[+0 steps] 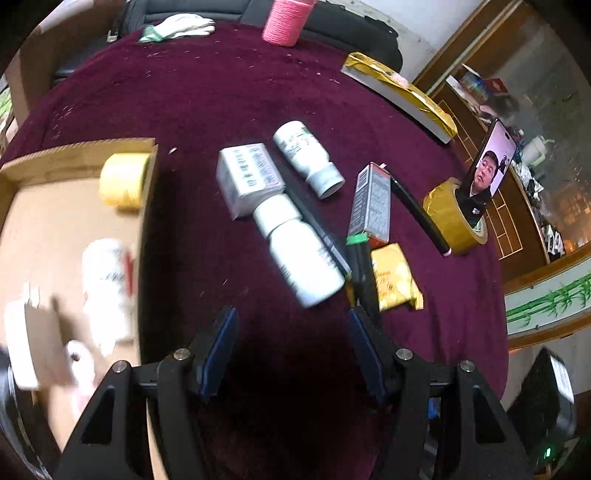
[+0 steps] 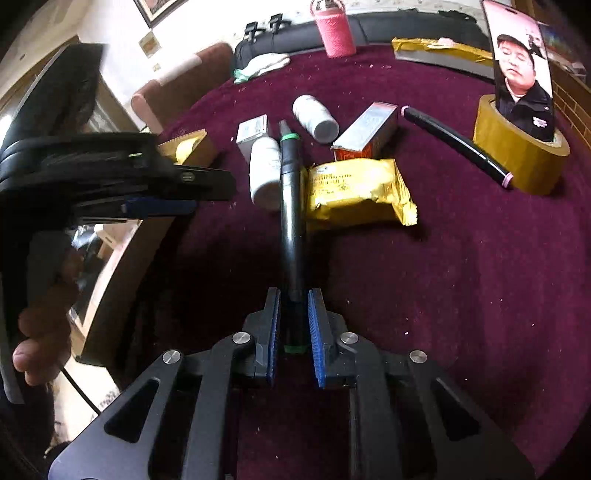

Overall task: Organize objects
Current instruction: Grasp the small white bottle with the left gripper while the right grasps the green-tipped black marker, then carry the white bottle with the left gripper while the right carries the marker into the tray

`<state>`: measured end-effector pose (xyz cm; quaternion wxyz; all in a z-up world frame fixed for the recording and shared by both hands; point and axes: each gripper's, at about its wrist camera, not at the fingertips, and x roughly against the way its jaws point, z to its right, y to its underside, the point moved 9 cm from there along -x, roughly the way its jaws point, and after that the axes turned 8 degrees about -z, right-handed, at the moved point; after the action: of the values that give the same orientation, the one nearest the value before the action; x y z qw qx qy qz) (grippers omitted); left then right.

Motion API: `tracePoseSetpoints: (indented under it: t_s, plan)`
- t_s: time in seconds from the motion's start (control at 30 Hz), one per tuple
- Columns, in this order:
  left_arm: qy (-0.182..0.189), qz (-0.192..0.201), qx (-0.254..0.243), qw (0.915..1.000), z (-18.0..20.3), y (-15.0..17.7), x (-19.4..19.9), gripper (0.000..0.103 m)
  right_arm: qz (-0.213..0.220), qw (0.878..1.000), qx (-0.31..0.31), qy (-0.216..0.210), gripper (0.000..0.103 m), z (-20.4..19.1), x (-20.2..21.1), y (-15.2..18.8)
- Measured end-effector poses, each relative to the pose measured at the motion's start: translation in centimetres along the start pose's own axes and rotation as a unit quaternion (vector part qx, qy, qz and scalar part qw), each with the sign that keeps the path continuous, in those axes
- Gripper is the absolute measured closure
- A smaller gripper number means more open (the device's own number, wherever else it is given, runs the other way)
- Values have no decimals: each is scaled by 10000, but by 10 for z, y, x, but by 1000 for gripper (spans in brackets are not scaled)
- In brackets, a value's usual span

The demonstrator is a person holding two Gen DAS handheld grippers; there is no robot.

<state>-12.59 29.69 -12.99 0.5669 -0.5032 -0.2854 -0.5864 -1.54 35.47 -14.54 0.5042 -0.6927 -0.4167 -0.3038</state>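
My right gripper [image 2: 293, 295] is shut on a black marker with green bands [image 2: 291, 206], lifted and pointing forward over the maroon table [image 2: 461, 277]. The same marker shows in the left wrist view [image 1: 364, 273]. My left gripper [image 1: 291, 321] is open and empty above the table, just right of a cardboard box [image 1: 74, 155]; it also shows in the right wrist view [image 2: 159, 199]. On the table lie two white bottles [image 1: 303, 254] [image 1: 308, 157], a white carton [image 1: 247, 177], a grey and red carton [image 1: 373, 201], a yellow packet [image 1: 393, 278] and another black marker [image 1: 417, 212].
The cardboard box holds a yellow tape roll [image 1: 123, 181], a white can [image 1: 107, 273] and other white items. A brown tape roll [image 1: 452, 218] props up a phone [image 1: 487, 170]. A pink cylinder [image 1: 284, 20], white gloves [image 1: 181, 27] and a gold parcel [image 1: 399, 94] lie at the far edge.
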Motion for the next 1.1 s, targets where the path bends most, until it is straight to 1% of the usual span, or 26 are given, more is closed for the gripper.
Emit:
tracePoseSetpoints:
  t_s: [0.07,0.1,0.17,0.23,0.33,0.4,0.5,0.57,0.6,0.67,0.7,0.73,0.77,0.8,0.83,0.87,0.9,0.93,1.0,1.1]
  plan:
    - [-243,-95,-41,9997,0,-8,-9,41,-9,10000,-37,-61,88,-1,-3,1]
    - [-306,-166,-32,9994,1,-11,-14,41,-36,9999,-73,-81,87,-1,-6,2]
    - [-311,-221,-38,9993,2,-16,-21,41,-141,9997,-50,-169,87,-4,-12,2]
    - [-266,-267,-138,9992,6,-20,-26,41,-47,9999,-2,-99,87,-2,-13,-2]
    - [-317,-305,-93,9990,6,-27,-29,41,-7,9994,-174,-287,87,2,-15,-6]
    - [-327,-384,-53,9987,4,-32,-31,41,-29,9994,-163,-296,87,1,-14,-5]
    - [-395,-302,45,9988,0,-42,-25,41,-46,9994,-115,-309,87,-1,-13,-1]
    - [-335,-253,131,9990,-3,-47,-22,41,-51,9994,-116,-337,87,0,-12,0]
    - [-395,-263,126,9988,-3,-49,-24,41,-49,9993,-103,-361,87,0,-12,0]
    - [-647,-356,24,9973,-5,-50,-30,42,-64,9990,-167,-410,87,1,-11,0]
    - [-668,-382,48,9970,-5,-50,-33,42,-88,9989,-203,-425,87,1,-11,0]
    - [-627,-423,84,9971,-6,-50,-35,48,-96,9988,-219,-424,87,1,-11,1]
    - [-547,-548,104,9969,-6,-48,-40,53,-94,9988,-241,-420,87,1,-10,2]
    - [-546,-695,84,9960,-6,-46,-45,62,-109,9986,-283,-424,87,1,-10,2]
    - [-697,-605,-44,9957,-5,-48,-45,62,-143,9986,-308,-404,87,0,-10,1]
    - [-834,-612,-130,9946,-5,-48,-46,62,-139,9988,-293,-353,87,0,-9,-1]
    - [-885,-590,-150,9942,-5,-48,-46,67,-93,9992,-261,-275,87,0,-8,-4]
    - [-923,-578,-177,9939,-6,-46,-45,69,-98,9992,-285,-265,87,1,-9,-7]
    - [-898,-544,-204,9943,-8,-42,-42,69,-131,9986,-412,-318,87,1,-13,-12]
    - [-975,-523,-351,9932,-9,-27,-37,69,-165,9989,-369,-221,86,-1,-18,-16]
